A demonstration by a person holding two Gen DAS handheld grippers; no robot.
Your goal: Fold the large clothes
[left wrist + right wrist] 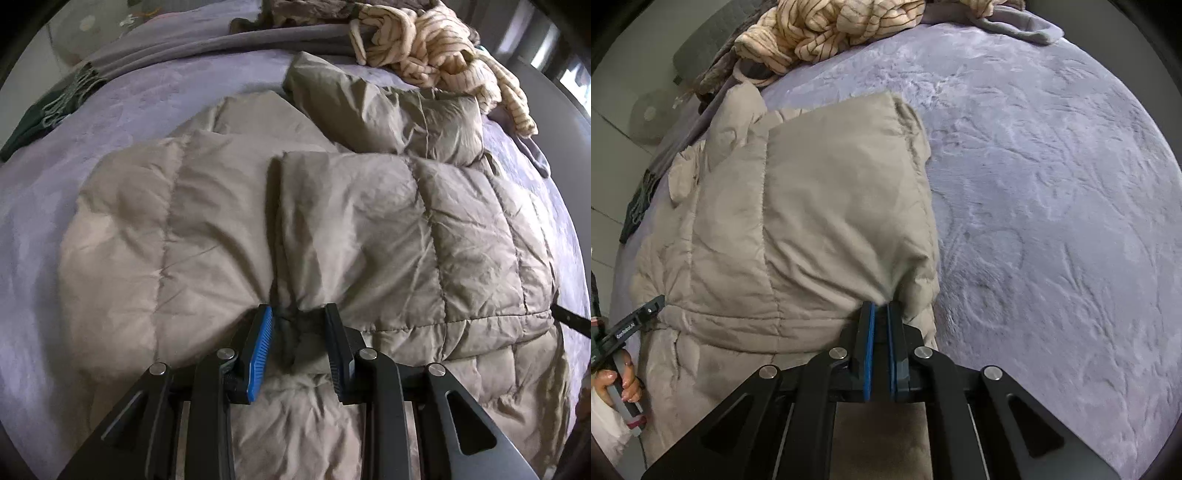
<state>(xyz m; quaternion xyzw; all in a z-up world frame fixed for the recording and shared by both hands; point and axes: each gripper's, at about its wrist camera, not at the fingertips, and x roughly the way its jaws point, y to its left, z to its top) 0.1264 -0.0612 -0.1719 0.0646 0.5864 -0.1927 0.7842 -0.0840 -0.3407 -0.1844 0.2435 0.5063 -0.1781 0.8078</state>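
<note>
A large beige quilted puffer coat (332,229) lay spread across a lavender plush blanket (1052,184) covering the bed. The left gripper (299,314) pointed steeply down at the coat's near edge, its jaws part-way apart and pinching a dark bunched fold of the coat between the blue-faced pads (260,343). The right gripper (881,308) was clamped nearly together on a thin edge of the coat, a panel of which stood lifted and draped over the rest. A cream striped garment (443,48) sat heaped at the far side, beside a grey folded blanket (221,40). A hand (618,384) gripped the left tool's handle.
</note>
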